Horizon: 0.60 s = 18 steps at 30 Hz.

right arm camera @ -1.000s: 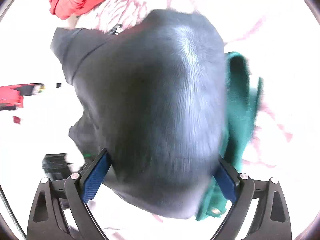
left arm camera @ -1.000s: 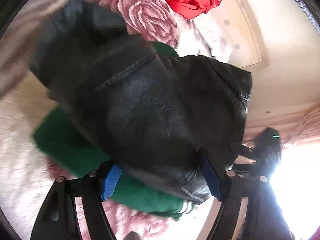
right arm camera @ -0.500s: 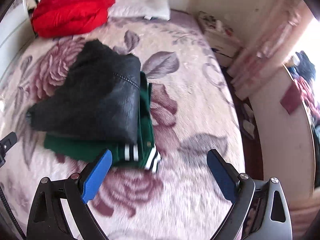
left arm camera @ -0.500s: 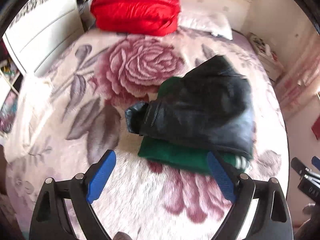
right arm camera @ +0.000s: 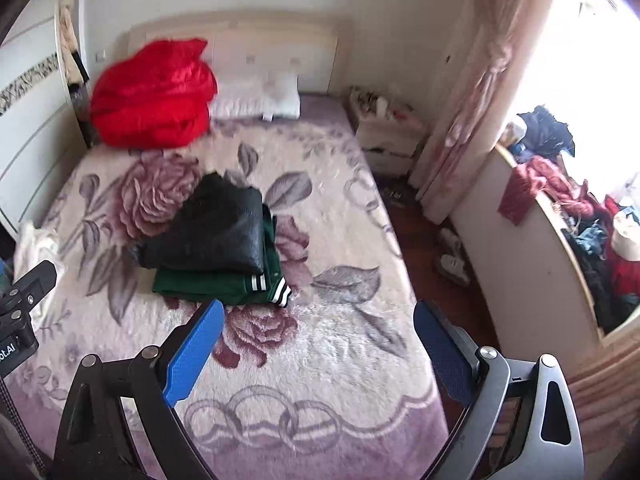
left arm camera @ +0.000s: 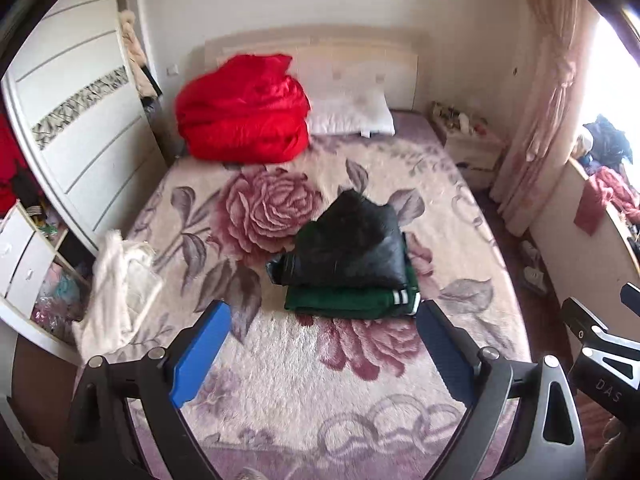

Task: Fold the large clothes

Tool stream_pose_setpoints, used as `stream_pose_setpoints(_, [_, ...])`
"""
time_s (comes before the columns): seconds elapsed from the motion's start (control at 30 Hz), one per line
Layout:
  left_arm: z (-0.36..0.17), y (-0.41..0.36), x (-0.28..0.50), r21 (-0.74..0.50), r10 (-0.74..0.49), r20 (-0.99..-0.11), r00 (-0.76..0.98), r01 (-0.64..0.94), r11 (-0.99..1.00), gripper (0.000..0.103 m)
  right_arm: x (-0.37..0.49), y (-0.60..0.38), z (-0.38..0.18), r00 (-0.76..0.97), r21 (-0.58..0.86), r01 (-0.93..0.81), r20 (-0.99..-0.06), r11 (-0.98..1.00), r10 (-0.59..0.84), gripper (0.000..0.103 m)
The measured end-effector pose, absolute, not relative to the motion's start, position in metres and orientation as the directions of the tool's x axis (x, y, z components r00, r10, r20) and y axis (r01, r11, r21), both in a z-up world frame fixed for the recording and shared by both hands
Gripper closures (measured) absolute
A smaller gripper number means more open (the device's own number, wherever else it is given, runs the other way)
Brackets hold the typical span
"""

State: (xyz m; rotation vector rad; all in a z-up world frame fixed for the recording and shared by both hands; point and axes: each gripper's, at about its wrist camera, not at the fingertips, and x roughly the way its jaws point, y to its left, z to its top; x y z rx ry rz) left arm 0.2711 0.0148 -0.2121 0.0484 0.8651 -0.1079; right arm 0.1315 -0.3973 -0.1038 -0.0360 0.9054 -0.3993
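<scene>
Centrally on the rose-patterned blanket [left arm camera: 280, 380] lies the folded black jacket [left arm camera: 352, 246], stacked on a folded green garment [left arm camera: 344, 300] whose striped cuffs [left arm camera: 406, 296] face the right bed edge. The stack's long axis runs across the bed; the jacket's narrow end points toward the red quilt [left arm camera: 244, 112] and pillow [left arm camera: 350, 118] beyond it. Both the left gripper [left arm camera: 322, 354] and the right gripper [right arm camera: 316, 354] hover on the near side of the stack, jaws wide apart, nothing between them.
</scene>
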Motion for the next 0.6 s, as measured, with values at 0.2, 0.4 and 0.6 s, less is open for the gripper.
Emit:
stream_pose_setpoints(0.2, [-0.157, 0.02, 0.209, -0.018, -0.078, -0.721, 0.688, 0.093, 0.995, 0.008, 0.052, -0.384, -0.021, 0.636, -0.19, 0.309, -0.687, 0.932, -0.351, 0.006])
stream_pose_setpoints(0.4, [-0.125, 0.021, 0.169, -0.001, -0.069, -0.669, 0.74, 0.092, 0.996, 0.008, -0.012, -0.375, 0.039, 0.712, -0.161, 0.308, -0.615, 0.938, -0.339, 0.006])
stream_pose_setpoints(0.6, [-0.104, 0.025, 0.145, -0.006, -0.068, -0.626, 0.777, 0.082, 0.997, 0.008, -0.06, -0.367, 0.074, 0.76, -0.156, 0.305, -0.555, 0.939, -0.339, 0.006])
